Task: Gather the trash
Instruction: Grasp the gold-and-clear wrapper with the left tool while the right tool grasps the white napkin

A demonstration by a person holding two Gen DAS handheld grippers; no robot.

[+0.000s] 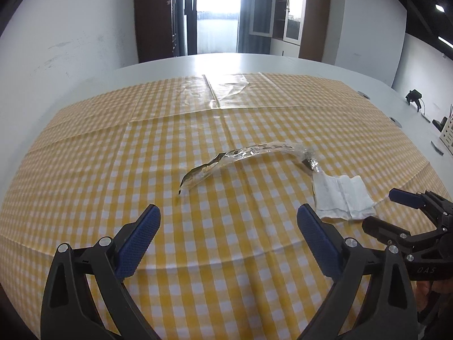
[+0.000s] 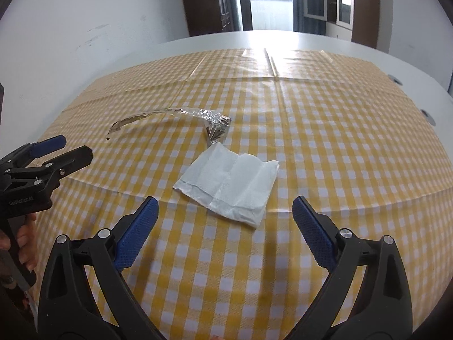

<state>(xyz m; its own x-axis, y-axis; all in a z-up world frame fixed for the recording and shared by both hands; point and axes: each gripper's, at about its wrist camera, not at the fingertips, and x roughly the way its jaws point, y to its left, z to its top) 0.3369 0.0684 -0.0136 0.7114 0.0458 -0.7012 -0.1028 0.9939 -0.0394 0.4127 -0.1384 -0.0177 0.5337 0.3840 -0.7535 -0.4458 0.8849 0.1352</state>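
Both black grippers with blue pads, left gripper (image 1: 228, 217) and right gripper (image 2: 225, 209), stand spread and empty above the yellow-and-white checked tablecloth (image 2: 339, 147). Just ahead of the right gripper, near the cloth's near edge, a creased white paper napkin (image 2: 230, 186) lies flat. Beyond it, a long curved silver foil wrapper strip (image 2: 170, 117) touches the napkin's far corner, its long axis running toward the cloth's left edge.

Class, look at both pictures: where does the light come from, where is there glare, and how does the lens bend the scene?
Left wrist view: the window is blown out white, with glare on the far tablecloth; the table edge curves. Right wrist view: the same backlight and a bright streak down the cloth's centre fold; the checks bulge, and the napkin stays sharp.
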